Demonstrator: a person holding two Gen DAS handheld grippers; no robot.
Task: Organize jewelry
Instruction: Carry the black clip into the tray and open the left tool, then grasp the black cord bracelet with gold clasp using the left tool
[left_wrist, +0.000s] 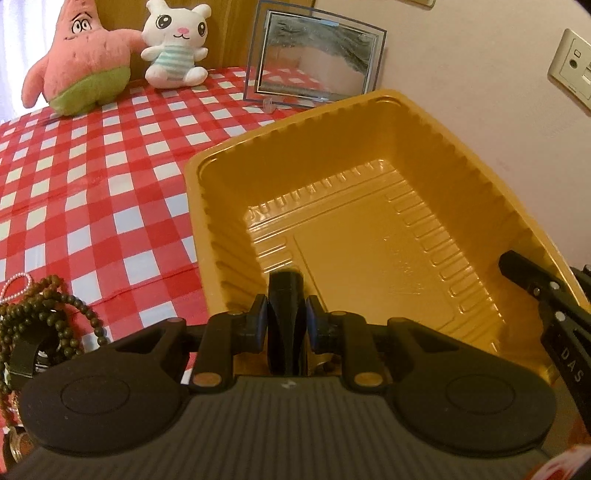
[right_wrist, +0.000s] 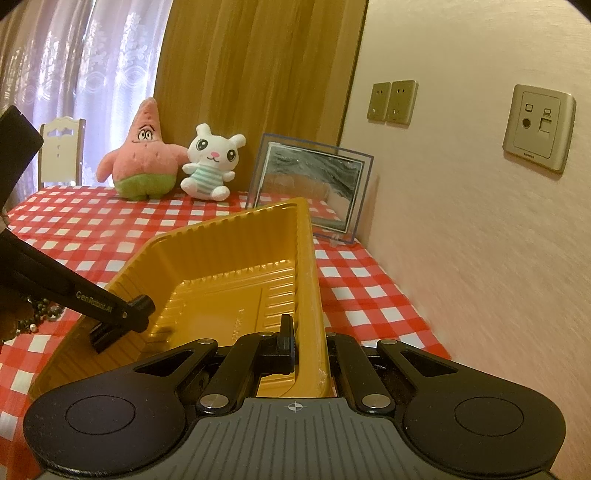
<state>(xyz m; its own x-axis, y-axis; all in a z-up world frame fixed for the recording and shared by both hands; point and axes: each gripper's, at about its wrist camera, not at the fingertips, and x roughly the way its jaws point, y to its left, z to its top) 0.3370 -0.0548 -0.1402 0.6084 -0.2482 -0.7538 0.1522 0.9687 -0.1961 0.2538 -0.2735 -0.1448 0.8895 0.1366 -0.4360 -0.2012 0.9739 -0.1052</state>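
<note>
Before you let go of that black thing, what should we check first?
1. Left gripper pinching the black item: ok.
2. Black item over the gold tray: ok.
3. Right gripper clamped on the tray's wall: ok.
4. Room inside the tray: ok, nothing in it.
5. Tray flat on the checked cloth: cannot tell.
6. Bead strings put away: not ok, they lie outside the tray.

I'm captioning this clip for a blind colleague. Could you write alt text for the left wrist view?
The left gripper, its pads pressed on a black oblong object, reaches over an empty ribbed gold plastic tray on a red-and-white checked tablecloth. Dark beaded necklaces lie heaped at lower left.
</note>
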